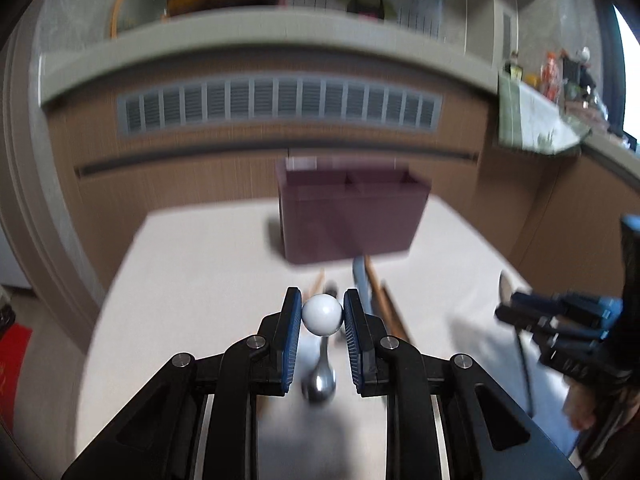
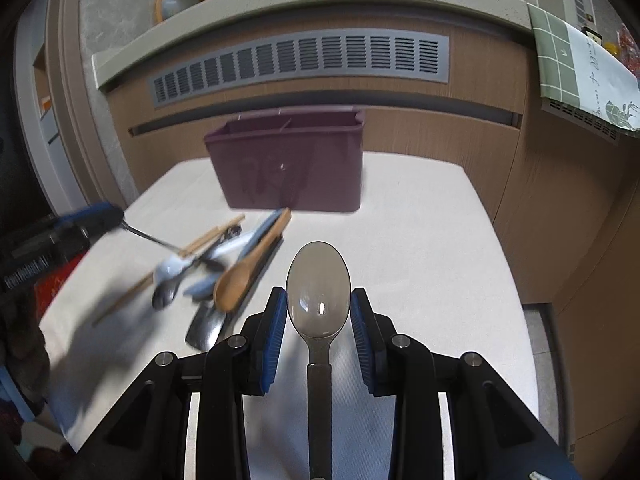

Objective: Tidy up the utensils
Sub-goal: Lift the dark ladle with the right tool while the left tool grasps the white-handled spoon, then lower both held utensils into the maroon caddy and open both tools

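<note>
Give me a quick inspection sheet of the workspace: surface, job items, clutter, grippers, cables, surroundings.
Surface: white table, cloth-like, no spills seen.
Job's things: maroon organizer box with dividers at the far edge; loose utensil pile in front of it with a wooden spoon, chopsticks and metal spoons.
Clutter: nothing seen on the table beyond the utensils.
Grippers: left gripper shut on a white-ended spoon; right gripper holds a metal spoon, bowl forward between the fingers.
Cables: nothing seen.
Surroundings: wooden cabinet with a grey vent grille, shelf above, patterned cloth on the right.
</note>
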{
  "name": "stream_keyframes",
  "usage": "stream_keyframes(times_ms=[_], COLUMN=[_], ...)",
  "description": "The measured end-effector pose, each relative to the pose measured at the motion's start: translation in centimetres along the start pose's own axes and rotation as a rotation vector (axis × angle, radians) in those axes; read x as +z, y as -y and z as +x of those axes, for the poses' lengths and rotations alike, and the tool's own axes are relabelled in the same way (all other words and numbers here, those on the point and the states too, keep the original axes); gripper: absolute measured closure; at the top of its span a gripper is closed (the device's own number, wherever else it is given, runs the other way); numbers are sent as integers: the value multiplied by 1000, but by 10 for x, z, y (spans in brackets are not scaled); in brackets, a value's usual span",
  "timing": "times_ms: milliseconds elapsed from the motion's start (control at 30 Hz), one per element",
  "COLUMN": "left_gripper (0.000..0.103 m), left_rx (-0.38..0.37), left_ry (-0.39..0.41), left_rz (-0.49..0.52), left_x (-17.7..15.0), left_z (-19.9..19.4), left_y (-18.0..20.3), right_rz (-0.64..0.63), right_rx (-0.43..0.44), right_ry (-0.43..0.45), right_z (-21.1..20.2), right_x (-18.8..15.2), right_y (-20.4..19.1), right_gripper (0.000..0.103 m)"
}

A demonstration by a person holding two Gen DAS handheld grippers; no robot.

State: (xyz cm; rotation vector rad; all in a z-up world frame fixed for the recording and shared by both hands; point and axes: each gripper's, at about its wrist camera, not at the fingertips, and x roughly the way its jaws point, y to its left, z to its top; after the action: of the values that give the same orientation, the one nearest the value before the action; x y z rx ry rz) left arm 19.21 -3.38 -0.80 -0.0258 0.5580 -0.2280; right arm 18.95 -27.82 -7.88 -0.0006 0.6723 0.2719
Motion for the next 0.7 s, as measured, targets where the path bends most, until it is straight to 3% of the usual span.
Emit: stream_keyframes(times_ms=[200,300,367,467,567,700], left_gripper=[81,81,81,81,81,81], left_rx=[-32,-83,-105,-115,-99,-73], left_ry=[62,146,202,273,313,335], left_rz=[-22,-39,-37,-23,1,19], left_x=[44,85,114,159,189,210], left_z=[-3,-18,-24,-25,-16,16], left_y=[-10,-17,-18,-20,-22,-25], right_rz=[15,3,-8,-2,23,50], right_rx=[-11,22,58,47,34,37], right_ry=[44,166,293,414,429,410], right_z=[5,-13,-31,-39,-26,-1], right_x=[28,73,118,170,203,217], right_y=[4,6,8,14,22,28], right_gripper=[74,74,74,74,74,74])
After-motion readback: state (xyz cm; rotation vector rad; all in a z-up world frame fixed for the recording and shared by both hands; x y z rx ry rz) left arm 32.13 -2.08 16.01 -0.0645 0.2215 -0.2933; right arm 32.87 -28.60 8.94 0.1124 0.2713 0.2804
